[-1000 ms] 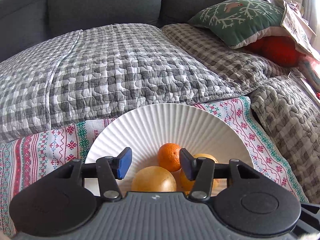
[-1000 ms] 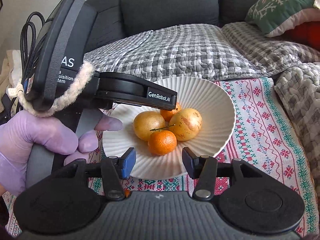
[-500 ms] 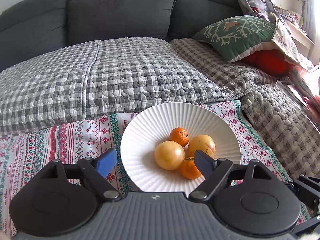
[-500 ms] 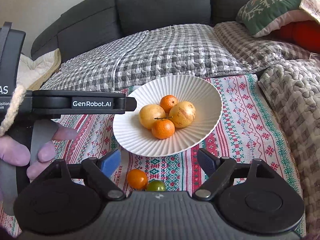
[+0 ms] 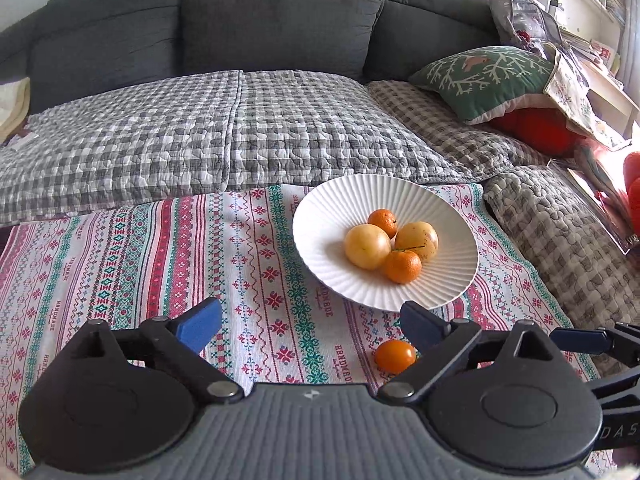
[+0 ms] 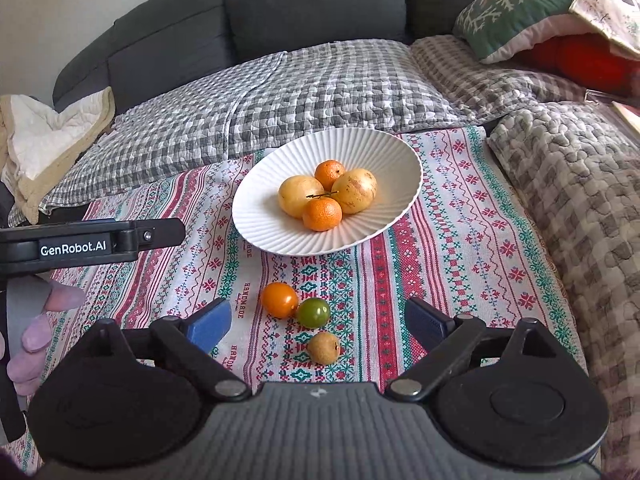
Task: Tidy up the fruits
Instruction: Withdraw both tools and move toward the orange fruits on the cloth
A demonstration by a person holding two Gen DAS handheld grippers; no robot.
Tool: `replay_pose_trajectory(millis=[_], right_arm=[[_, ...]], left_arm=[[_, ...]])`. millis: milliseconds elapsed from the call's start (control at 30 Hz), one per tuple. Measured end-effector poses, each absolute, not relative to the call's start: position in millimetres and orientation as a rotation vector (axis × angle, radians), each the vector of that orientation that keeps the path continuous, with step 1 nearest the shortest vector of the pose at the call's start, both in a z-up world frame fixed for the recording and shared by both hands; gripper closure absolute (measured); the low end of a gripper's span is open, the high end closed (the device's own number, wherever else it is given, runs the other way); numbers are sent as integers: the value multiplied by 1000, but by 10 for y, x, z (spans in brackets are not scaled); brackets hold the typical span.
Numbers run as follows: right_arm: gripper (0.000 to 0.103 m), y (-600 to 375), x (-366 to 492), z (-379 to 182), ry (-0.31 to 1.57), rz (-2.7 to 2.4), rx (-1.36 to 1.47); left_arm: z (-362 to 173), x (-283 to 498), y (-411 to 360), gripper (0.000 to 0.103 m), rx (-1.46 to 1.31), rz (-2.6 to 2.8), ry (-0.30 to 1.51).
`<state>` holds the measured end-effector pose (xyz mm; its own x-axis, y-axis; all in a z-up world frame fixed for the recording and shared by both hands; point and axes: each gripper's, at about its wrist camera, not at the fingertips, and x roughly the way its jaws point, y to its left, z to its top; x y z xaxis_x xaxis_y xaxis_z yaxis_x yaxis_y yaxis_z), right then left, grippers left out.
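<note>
- Patterned cloth (image 6: pixel 460 240) was found spread before a grey sofa (image 5: pixel 280 20).
- A white plate (image 6: pixel 280 236) on it held two yellow fruits and two mandarins.
- An orange tomato (image 6: pixel 279 299), a green tomato (image 6: pixel 313 312) and a small brown fruit (image 6: pixel 323 347) were noted on the cloth, near the plate.
- Left gripper (image 5: pixel 310 324) and right gripper (image 6: pixel 318 320) were seen spread wide, having just been opening, with nothing gripped.

Your white ribbed bowl (image 6: pixel 256 208) holds two yellow fruits (image 6: pixel 298 196) and two tangerines (image 6: pixel 322 214), all touching. Near of it, on the patterned cloth, an orange tomato (image 6: pixel 279 300) touches a green one (image 6: pixel 313 312); a small tan fruit (image 6: pixel 323 348) lies nearest.
</note>
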<state>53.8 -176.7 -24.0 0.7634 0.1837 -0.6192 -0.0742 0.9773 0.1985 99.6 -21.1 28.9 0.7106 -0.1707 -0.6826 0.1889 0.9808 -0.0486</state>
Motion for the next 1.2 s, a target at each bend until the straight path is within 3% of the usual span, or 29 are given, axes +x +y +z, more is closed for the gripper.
replay_pose_trajectory(millis=[667, 967, 1033, 1100, 1200], right_arm=[[3, -1845, 267, -465, 735, 96, 161], [4, -1830, 364, -634, 847, 71, 163], [5, -1819, 382, -661, 871, 71, 177], [7, -1816, 396, -685, 892, 76, 201], [12, -1804, 415, -720, 925, 92, 236]], left_arm=[[7, 299, 13, 9, 84, -162, 807], [-124, 296, 68, 9, 82, -230, 833], [-149, 299, 49, 12, 75, -248, 839], [-174, 297, 16, 27, 71, -280, 848], [-227, 305, -63, 40, 99, -315, 865]])
